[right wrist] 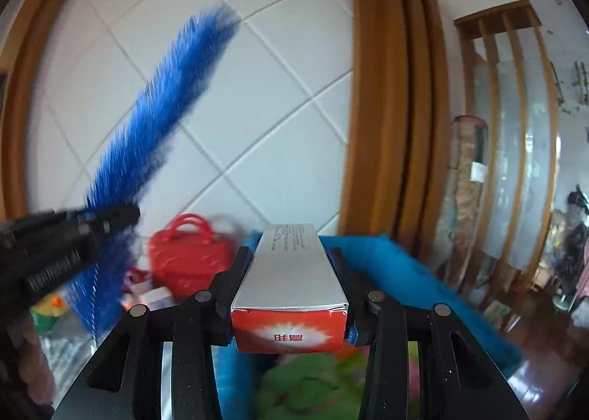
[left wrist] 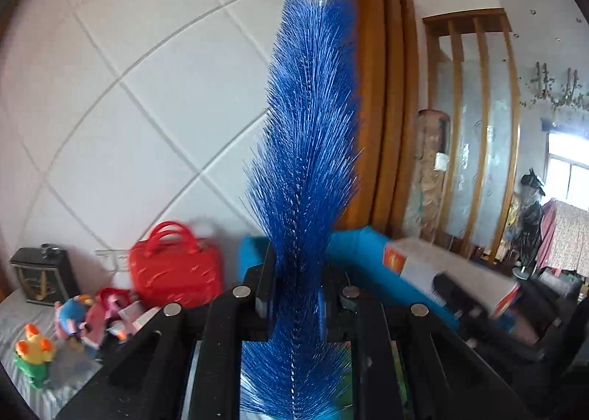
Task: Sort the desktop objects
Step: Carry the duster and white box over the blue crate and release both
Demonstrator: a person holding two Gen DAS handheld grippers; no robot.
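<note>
My left gripper (left wrist: 298, 272) is shut on a long blue bristle brush (left wrist: 313, 133) that stands upright between its fingers, high above the table. In the right wrist view the brush (right wrist: 158, 107) slants up at the left, held by the left gripper (right wrist: 110, 219). My right gripper (right wrist: 291, 265) is shut on a white and red carton (right wrist: 291, 272), held lengthwise over a blue storage bin (right wrist: 405, 265). In the left wrist view the carton (left wrist: 441, 265) and the right gripper (left wrist: 460, 295) show at the right, over the blue bin (left wrist: 360, 247).
A red handbag (left wrist: 176, 269) stands against the tiled wall. Small toys (left wrist: 81, 320) and a green and yellow toy (left wrist: 33, 353) lie on the table at the left. A dark clock (left wrist: 44, 280) stands at the far left. Green items (right wrist: 309, 383) lie inside the bin.
</note>
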